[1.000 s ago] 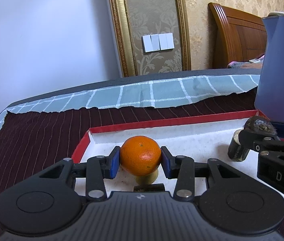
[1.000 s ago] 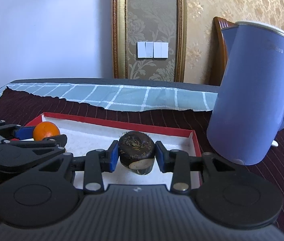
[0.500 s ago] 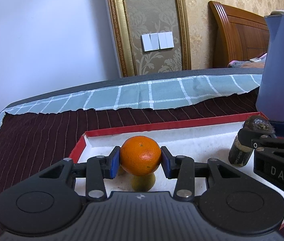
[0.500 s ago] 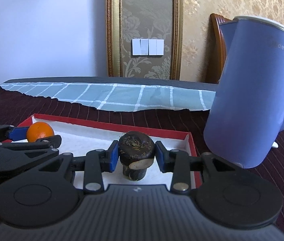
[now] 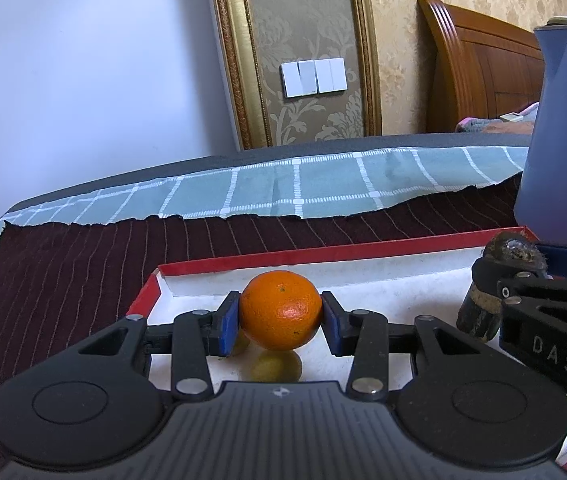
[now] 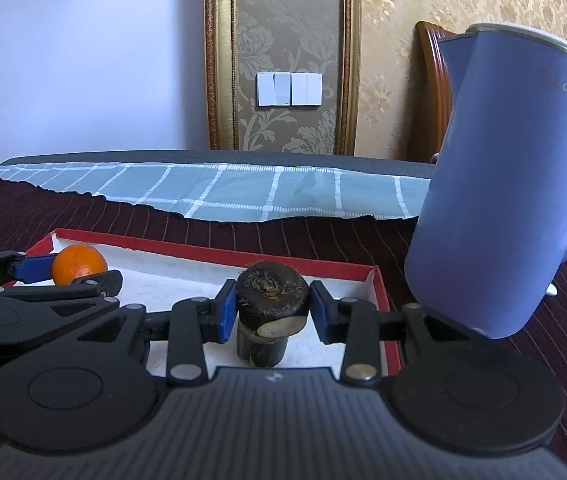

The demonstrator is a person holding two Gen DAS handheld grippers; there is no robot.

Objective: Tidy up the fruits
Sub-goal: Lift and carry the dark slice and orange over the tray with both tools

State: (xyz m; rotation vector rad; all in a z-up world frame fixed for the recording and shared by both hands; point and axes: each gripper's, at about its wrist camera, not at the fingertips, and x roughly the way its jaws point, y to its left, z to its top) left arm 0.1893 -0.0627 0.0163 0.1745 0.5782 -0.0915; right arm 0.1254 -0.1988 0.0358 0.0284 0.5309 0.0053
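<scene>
1. Fruit sits in both of my tongs. One piece is an orange (image 5: 281,310) and one is a dark brown fruit (image 6: 272,295).
2. My left tongs (image 5: 280,320) pinch the orange. The blue pads (image 5: 228,324) press on both of its sides.
3. The orange is up off the floor of the tray (image 5: 383,286). I see its yellow glow on the white floor under it.
4. The orange is near the left end of the tray, close to the red rim.
5. My right tongs (image 6: 271,312) pinch the dark brown fruit. It has a rough top and a pale flat spot on the front.
6. Under the dark brown fruit stands another dark piece (image 6: 261,346). The two seem to touch, but I cannot tell for sure.
7. The dark brown fruit is over the right part of the tray, near the red rim on that side.
8. The tray is white inside and red on the edge. It lies on a dark red cloth (image 5: 63,276) with thin stripes.
9. A tall blue jug (image 6: 499,200) stands on the cloth just beside the right end of the tray.
10. Behind the dark red cloth lies a pale green cloth (image 5: 283,188) with white squares.
11. On the wall far back I see white light switches (image 6: 289,89) in a gold frame.
</scene>
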